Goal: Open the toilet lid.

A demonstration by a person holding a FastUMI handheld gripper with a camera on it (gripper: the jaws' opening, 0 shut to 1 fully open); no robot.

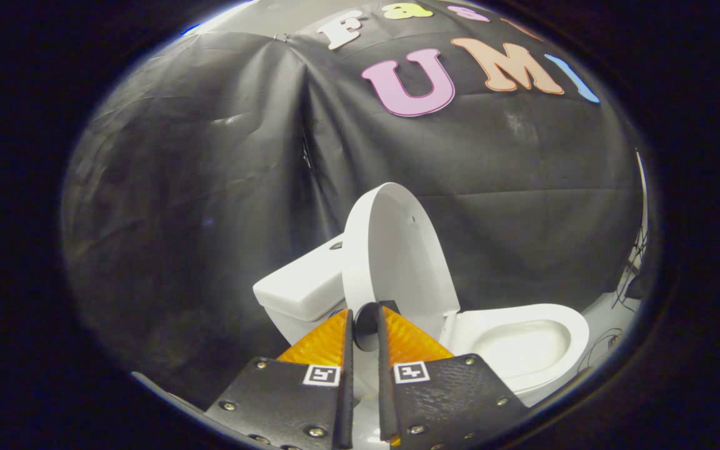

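Hanging across the whole back is the black cloth wall (210,187), creased and sagging a bit near the middle fold. In front of it sits the white toilet (522,350), seen a little tilted from this angle. Its tank (300,284) is over on the left, close to the cloth, and the bowl (525,344) stretches out to the right with the seat down and the opening in plain sight.

Lid (397,256) is already up. It stands nearly upright, leaning back toward the tank, with its inner face turned out over the bowl. A small dark dot shows on that face near the top.

Down low there's the claw (366,328), pointing straight at the lower part of the lid. Its two fingers are nearly together with just a narrow slot between them, and the tips sit right by the bottom edge of the lid near the hinge. Something dark and rounded shows in the slot at the tips; can't tell what it is, or whether the fingers press on anything. Some cables (629,281) hang at the far right past the bowl.
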